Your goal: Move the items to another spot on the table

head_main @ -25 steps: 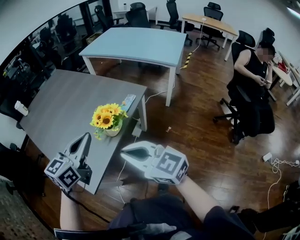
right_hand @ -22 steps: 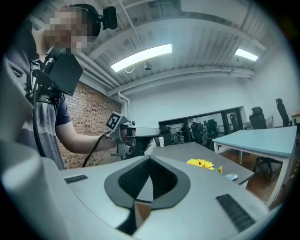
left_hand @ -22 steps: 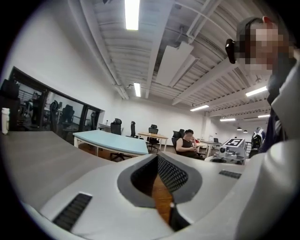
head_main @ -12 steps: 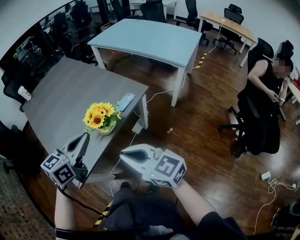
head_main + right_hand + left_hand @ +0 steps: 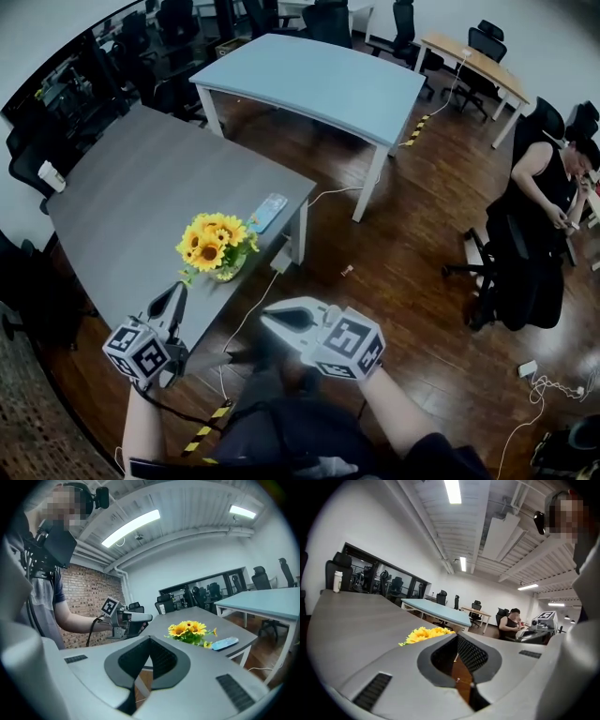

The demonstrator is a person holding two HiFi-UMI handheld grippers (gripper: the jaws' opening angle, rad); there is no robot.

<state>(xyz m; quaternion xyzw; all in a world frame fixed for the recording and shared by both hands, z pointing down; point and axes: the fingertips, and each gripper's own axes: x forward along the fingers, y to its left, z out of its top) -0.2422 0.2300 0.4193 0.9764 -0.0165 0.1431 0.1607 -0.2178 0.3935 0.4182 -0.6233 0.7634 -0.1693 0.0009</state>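
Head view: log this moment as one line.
left claw: shut, empty | right claw: shut, empty | sunflowers, flat blue object: on grey table, untouched

In the left gripper view, centre left, the flowers (image 5: 425, 634) show only their yellow tops; the rest sits behind the left gripper (image 5: 457, 637). In the head view the pot (image 5: 226, 273) is mostly under blooms, the blue item (image 5: 268, 212) is too small to identify, and the right edge cuts off the seated person (image 5: 548, 220).
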